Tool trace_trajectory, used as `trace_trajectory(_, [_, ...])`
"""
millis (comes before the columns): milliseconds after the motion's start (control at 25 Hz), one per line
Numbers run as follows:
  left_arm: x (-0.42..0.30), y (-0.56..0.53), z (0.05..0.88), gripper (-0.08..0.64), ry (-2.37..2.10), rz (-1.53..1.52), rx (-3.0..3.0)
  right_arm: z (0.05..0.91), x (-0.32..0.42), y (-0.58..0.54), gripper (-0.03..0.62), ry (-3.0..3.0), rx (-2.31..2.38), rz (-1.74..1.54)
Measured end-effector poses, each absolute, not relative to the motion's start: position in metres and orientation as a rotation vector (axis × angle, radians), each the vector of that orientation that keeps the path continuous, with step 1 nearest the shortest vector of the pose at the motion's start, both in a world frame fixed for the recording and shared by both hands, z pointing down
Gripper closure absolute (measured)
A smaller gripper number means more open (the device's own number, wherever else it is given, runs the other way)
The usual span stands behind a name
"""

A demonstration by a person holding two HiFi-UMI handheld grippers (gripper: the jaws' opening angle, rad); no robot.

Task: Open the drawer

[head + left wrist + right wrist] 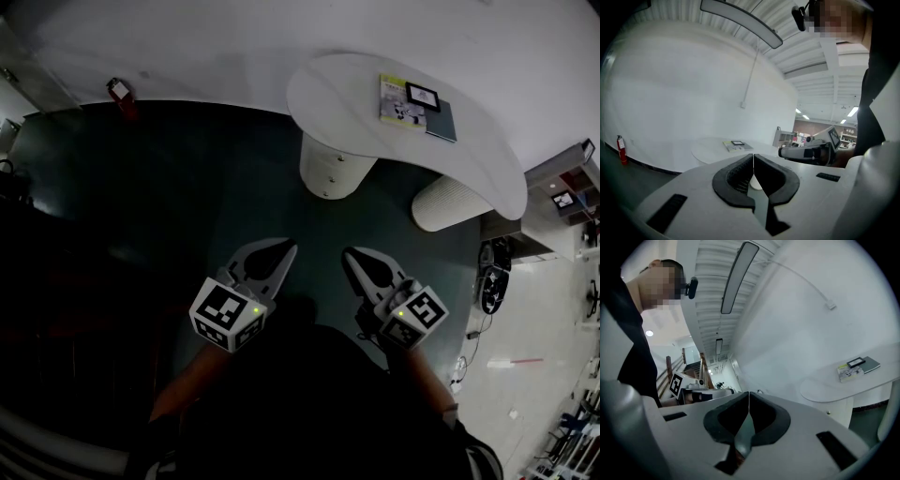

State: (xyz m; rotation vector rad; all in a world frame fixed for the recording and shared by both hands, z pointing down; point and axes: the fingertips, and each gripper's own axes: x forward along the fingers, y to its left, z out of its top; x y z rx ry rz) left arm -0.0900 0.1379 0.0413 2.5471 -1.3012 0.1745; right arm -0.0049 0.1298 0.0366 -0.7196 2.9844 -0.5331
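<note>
Drawer pedestal (328, 167), white and round with small knobs, stands under the white surface (487, 164) at 12 o'clock in head view, well apart from both tools. Left tool (284, 248) at 7 o'clock: jaws together, nothing between. Right tool (352, 255) at 5 o'clock: jaws together, empty. Both are over the dark floor (141, 187).

Books (417, 105) on table (337, 89); drawer pedestal (333, 167) beneath; extinguisher (118, 91) far left
</note>
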Motion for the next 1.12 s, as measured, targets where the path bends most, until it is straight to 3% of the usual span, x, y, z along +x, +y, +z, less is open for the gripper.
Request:
trace_trajectory(600, [-0.139, -0.039, 0.058, 0.545, -1.074, 0.235, 2.614, 0.033, -0.082, -0.048, 0.575, 2.972, -0.816, -0.553])
trace_trajectory(1120, [-0.092, -0.098, 0.102, 0.545, -1.192, 0.243, 2.492, 0.084, -0.028, -0.103, 0.575, 3.023, -0.729, -0.663])
